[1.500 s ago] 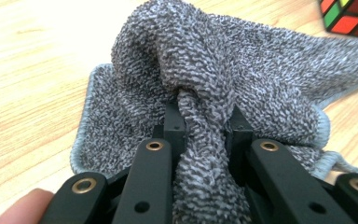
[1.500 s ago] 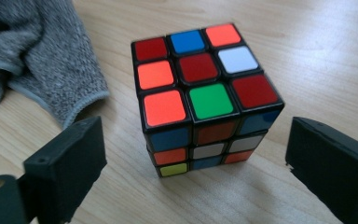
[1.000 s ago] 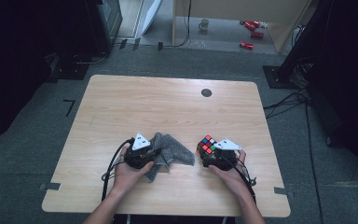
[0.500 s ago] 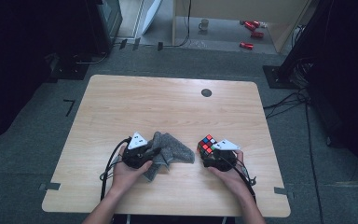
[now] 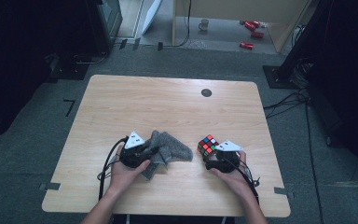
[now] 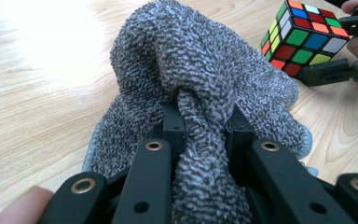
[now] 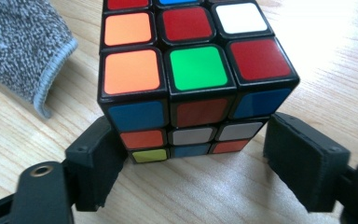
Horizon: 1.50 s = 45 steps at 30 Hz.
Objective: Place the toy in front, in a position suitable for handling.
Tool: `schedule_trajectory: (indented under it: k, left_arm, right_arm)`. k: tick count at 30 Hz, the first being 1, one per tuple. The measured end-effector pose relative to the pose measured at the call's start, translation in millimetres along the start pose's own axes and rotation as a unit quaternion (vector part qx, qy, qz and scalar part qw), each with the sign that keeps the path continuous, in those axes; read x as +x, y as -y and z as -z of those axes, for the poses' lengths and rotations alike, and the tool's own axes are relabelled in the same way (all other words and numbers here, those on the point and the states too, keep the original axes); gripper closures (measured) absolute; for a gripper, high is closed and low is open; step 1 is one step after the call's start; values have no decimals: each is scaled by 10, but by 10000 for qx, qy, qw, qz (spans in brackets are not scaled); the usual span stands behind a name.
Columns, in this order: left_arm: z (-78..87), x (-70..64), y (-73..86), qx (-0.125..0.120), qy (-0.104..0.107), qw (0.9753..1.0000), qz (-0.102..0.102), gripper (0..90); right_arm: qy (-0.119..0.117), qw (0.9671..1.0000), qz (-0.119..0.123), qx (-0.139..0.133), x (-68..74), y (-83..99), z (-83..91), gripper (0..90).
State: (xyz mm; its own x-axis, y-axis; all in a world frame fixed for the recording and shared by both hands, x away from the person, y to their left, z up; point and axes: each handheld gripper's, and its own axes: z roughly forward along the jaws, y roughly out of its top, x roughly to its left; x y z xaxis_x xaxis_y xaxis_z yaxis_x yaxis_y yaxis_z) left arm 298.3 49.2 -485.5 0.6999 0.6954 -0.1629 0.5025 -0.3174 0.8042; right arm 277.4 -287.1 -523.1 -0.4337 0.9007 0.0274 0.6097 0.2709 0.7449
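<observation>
Wooden table (image 5: pixel 168 107): we note it bearing all items. Grey terry cloth (image 5: pixel 168 147), near front edge, bunched; our left gripper (image 6: pixel 205 126) is clamped on a fold. Rubik's cube (image 5: pixel 208 145), right of cloth; our right gripper (image 7: pixel 193 156) stands apart, jaws flanking its base.

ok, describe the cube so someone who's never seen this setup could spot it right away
On the light wooden table, look at the near edge on the person's right side. There the right gripper has its jaws on either side of a puzzle cube, just right of a crumpled grey cloth. It is the one multicoloured thing there: black-framed squares of red, green, orange, blue, white and yellow.
</observation>
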Motion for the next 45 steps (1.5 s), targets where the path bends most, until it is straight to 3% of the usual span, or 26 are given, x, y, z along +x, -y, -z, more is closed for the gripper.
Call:
schedule_trajectory:
  k: [3,7,9,11,15,18,19,20,22,23,25,26,27,30,32,35,37,39,41,42,44,45]
  left_arm:
    - [-7,-16,-1,14,21,10000,-25,775]
    - [-9,-24,-5,-14,38,10000,-48,775]
    - [14,-28,-16,-93,90,9999,-80,775]
    - [39,-18,-31,-162,177,9997,-25,776]
    - [92,-1,-56,-306,347,9989,47,776]
    - [182,-11,-105,-600,721,9955,107,776]
    - [182,-11,-105,-600,721,9955,107,775]
    - [225,-31,-136,-758,942,9926,116,775]
    - [240,-47,-151,-819,1038,9912,102,775]
    - [259,-82,-172,-862,1172,9894,26,774]
    - [259,-100,-177,-865,1260,9883,6,772]
    - [240,-131,-182,-832,1531,9847,-53,770]
    - [226,-157,-179,-807,1628,9833,-100,768]
    - [178,-228,-168,-677,1769,9814,-315,766]
    - [152,-270,-160,-606,1818,9805,-430,766]
    - [135,-259,-160,-526,1872,9802,-361,764]
    - [110,-260,-150,-423,1859,9810,-357,763]
    - [107,-270,-145,-441,1899,9802,-350,763]
    - [145,-256,-164,-606,2107,9754,-249,764]
    - [145,-256,-164,-606,2107,9754,-249,764]
    - [202,-221,-190,-802,2334,9690,-105,764]
    - [210,-217,-191,-811,2329,9691,-107,764]
  right_arm:
    - [-47,9999,95,-80,20,5,7,330]
    - [-40,9998,136,-104,27,6,11,341]
    - [33,9993,316,-173,72,12,25,344]
    - [-55,9986,437,-282,102,11,49,345]
    - [-283,9978,393,-455,140,-28,112,346]
    - [-503,9956,579,-544,263,-96,209,346]
    - [-577,9946,658,-552,307,-110,233,346]
    - [-657,9935,732,-577,352,-122,256,346]
    - [-746,9923,796,-591,397,-134,280,346]
    - [-915,9891,957,-648,485,-158,321,346]
    - [-1077,9861,1056,-692,567,-180,362,346]
    - [-1167,9840,1132,-728,598,-192,378,346]
    - [-1243,9822,1186,-759,626,-201,397,346]
    - [-1485,9771,1249,-874,680,-221,444,345]
    - [-1552,9754,1271,-914,701,-229,471,346]
    - [-1569,9743,1315,-937,696,-226,492,346]
    - [-1769,9702,1224,-1117,644,-228,547,346]
    - [-1790,9697,1212,-1138,640,-231,560,346]
    - [-1770,9705,1242,-1067,650,-219,542,347]
    - [-1767,9707,1247,-1045,655,-214,532,347]
    - [-1720,9720,1304,-928,686,-200,500,347]
    - [-1712,9721,1332,-894,698,-198,491,347]
